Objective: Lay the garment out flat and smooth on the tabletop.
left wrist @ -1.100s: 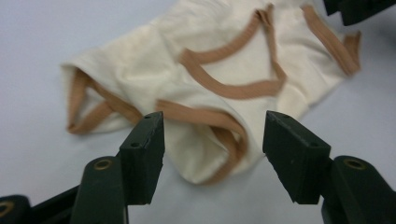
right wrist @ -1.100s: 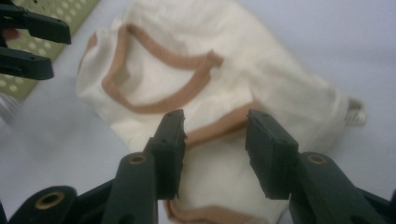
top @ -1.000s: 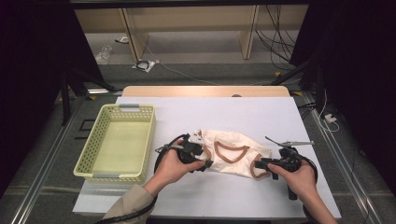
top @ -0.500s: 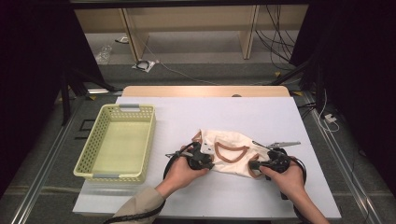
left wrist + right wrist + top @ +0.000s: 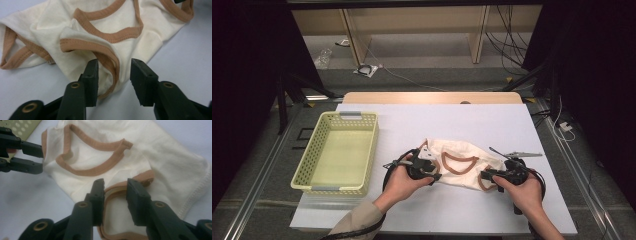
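Table (image 5: 437,125) w/ white top, far wooden edge partly cut by the dark surround; front edge hidden under the person's forearms. Yellow basket (image 5: 314,182) sits at the table's left, well apart from the work. Can't make out what lies under the garment's folds, & in the high view both grippers' tips are too small to read.

Cream garment (image 5: 462,167) w/ brown trim lies crumpled near the table's front, right of the basket, between the two hands. Left gripper (image 5: 424,170) is at its left end, right gripper (image 5: 494,176) at its right end.

Left gripper view: left gripper (image 5: 113,77) jaws stand apart, they've just been opening. A fold of garment (image 5: 105,30) w/ a brown-trimmed edge runs down between them, nearer the left pad; right pad is clear of the cloth, so no clamp. Whether the left pad touches cloth, can't tell.

Right gripper view: right gripper (image 5: 115,195) jaws also apart, just been opening too. A brown-trimmed opening of the garment (image 5: 162,157) lies between & beneath them, trim looping under the gap; pads don't press it. Left gripper's jaws show far off at upper left, at the garment's other edge.

Garment looks soft, thin, wrinkled; brown binding rings the neck & the smaller openings; stitched hem along one pale edge.
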A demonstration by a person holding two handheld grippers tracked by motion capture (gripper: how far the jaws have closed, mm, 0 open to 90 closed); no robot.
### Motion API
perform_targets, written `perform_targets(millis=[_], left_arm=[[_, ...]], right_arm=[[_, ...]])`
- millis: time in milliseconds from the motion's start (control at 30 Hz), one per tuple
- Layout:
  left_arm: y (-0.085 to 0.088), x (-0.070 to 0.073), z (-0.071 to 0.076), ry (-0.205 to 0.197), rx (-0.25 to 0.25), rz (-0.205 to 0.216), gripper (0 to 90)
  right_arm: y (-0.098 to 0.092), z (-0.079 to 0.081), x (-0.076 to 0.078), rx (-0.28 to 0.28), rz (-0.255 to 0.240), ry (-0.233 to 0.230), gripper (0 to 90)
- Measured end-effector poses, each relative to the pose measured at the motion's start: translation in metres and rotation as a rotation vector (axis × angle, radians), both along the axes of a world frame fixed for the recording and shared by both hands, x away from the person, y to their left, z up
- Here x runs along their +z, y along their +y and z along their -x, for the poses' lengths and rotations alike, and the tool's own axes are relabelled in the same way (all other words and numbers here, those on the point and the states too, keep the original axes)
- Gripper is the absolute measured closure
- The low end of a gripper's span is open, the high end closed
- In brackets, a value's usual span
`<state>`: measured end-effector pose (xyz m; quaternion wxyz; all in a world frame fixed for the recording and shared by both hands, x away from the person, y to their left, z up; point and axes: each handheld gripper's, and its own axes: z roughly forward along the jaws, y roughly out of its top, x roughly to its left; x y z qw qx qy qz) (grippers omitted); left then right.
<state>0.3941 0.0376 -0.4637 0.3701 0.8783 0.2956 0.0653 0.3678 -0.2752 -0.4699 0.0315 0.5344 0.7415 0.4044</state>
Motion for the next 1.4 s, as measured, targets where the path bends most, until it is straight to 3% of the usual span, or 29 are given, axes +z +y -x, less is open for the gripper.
perform_targets(millis=[100, 200, 300, 467, 567, 667, 767, 833, 933, 1067, 1200, 1267, 1400], left_arm=[[-0.002, 0.002, 0.001, -0.002, -0.005, 0.015, 57.1], [-0.006, 0.0, 0.002, -0.003, -0.011, 0.005, 58.4], [-0.008, -0.004, 0.0, 0.006, 0.005, -0.02, 64.4], [-0.004, -0.009, -0.005, 0.044, 0.052, -0.001, 76.4], [-0.003, -0.008, -0.007, 0.053, 0.071, 0.014, 79.1], [-0.002, -0.005, -0.008, 0.052, 0.081, 0.033, 73.4], [0.0, -0.001, -0.01, 0.035, 0.103, 0.059, 57.6], [0.001, 0.0, -0.013, 0.042, 0.121, 0.088, 53.4], [0.003, 0.002, -0.019, 0.046, 0.163, 0.108, 48.7], [0.005, 0.003, -0.027, 0.04, 0.211, 0.106, 49.0], [0.001, 0.003, -0.031, 0.025, 0.197, 0.083, 52.8], [-0.001, 0.001, -0.034, 0.035, 0.199, 0.085, 56.1], [-0.004, -0.001, -0.034, 0.059, 0.187, 0.087, 66.8]], right_arm=[[0.0, 0.002, 0.002, -0.021, -0.04, 0.006, 60.9], [0.005, 0.003, 0.001, -0.023, -0.037, 0.026, 57.6], [0.012, 0.001, -0.005, -0.027, -0.004, 0.056, 57.0], [0.013, -0.006, -0.012, -0.032, 0.049, 0.071, 74.6], [0.011, -0.008, -0.013, -0.022, 0.037, 0.09, 84.4], [0.009, -0.007, -0.012, -0.021, 0.026, 0.088, 83.3], [0.006, -0.005, -0.005, -0.052, 0.018, 0.07, 72.0], [0.001, -0.005, 0.001, -0.088, 0.013, 0.032, 67.3], [-0.006, -0.011, 0.003, -0.145, 0.045, -0.015, 62.9], [-0.007, -0.021, -0.005, -0.125, 0.078, -0.008, 63.0], [-0.002, -0.026, -0.013, -0.072, 0.088, 0.014, 72.9], [-0.001, -0.027, -0.012, -0.056, 0.108, 0.007, 78.7], [-0.001, -0.024, -0.01, -0.047, 0.106, 0.0, 82.2]])
